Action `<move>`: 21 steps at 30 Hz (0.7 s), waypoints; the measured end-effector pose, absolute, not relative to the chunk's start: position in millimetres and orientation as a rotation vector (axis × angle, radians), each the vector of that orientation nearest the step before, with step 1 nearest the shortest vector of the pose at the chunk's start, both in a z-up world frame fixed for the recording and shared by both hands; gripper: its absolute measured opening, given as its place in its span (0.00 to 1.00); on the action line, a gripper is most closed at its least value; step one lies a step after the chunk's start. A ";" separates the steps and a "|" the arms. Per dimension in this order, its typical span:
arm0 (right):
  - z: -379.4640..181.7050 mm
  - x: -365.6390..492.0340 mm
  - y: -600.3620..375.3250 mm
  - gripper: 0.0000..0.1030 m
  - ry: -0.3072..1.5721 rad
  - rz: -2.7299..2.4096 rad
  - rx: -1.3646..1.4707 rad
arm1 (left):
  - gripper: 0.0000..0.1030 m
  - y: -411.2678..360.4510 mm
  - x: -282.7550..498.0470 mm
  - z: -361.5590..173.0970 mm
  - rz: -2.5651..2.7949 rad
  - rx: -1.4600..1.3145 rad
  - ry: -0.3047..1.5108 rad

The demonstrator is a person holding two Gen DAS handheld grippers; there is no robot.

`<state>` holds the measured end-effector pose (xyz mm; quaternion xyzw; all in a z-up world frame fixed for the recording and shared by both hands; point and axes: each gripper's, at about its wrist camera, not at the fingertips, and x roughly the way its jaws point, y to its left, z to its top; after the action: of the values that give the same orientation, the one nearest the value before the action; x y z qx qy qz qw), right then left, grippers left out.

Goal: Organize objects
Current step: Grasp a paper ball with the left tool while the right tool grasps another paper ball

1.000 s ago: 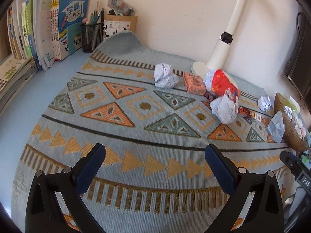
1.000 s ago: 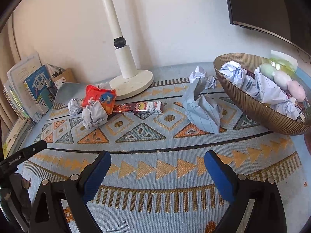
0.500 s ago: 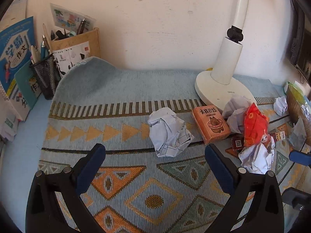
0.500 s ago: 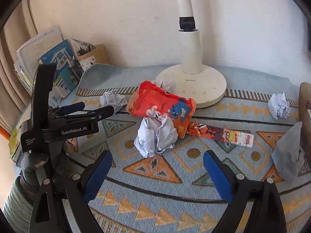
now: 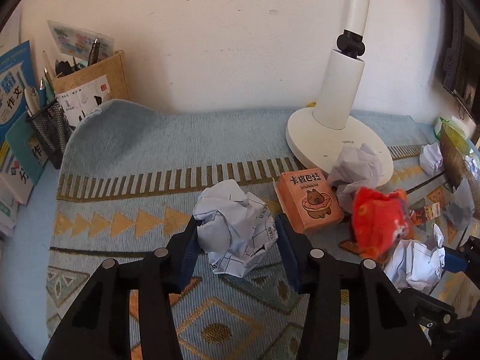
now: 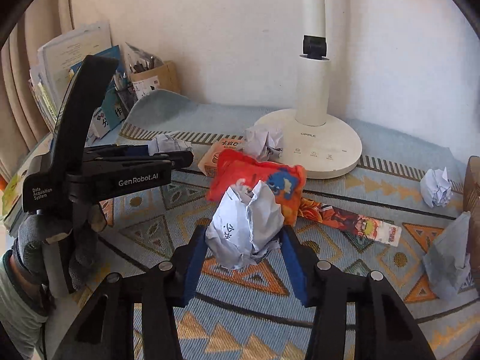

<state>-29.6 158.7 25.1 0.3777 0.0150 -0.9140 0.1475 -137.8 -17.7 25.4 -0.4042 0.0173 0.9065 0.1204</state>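
My left gripper's (image 5: 235,240) dark blue pads cover both flanks of the crumpled white ruled-paper ball (image 5: 235,228), so I cannot see the contact faces. The red crinkled snack bag (image 5: 379,220) is blurred in my left view. The brown woven basket (image 5: 451,156) is cut off at the right edge; what lies in it I cannot make out. The white desk lamp's (image 6: 312,69) neck runs out of the top. The second crumpled white paper ball (image 6: 247,225) hides part of the bag behind it, and the small print on the blue-covered books (image 5: 13,90) is too small to read.
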 end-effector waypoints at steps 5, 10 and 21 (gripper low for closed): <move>38.4 28.1 196.1 0.48 0.094 -2.658 1.038 | 0.44 -16.0 -63.1 45.0 2.637 -1.179 -0.053; 21.1 60.1 235.9 0.49 0.097 -2.680 1.115 | 0.44 -2.6 10.5 38.9 2.608 -1.229 -0.151; -1.2 47.4 268.7 0.70 -0.148 -2.630 1.258 | 0.47 26.9 32.0 12.2 2.631 -1.233 -0.117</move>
<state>47.4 268.7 -1.2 0.4284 -0.0503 -0.8954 0.1107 32.0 26.9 12.2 -0.4210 -0.0400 0.8987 0.1166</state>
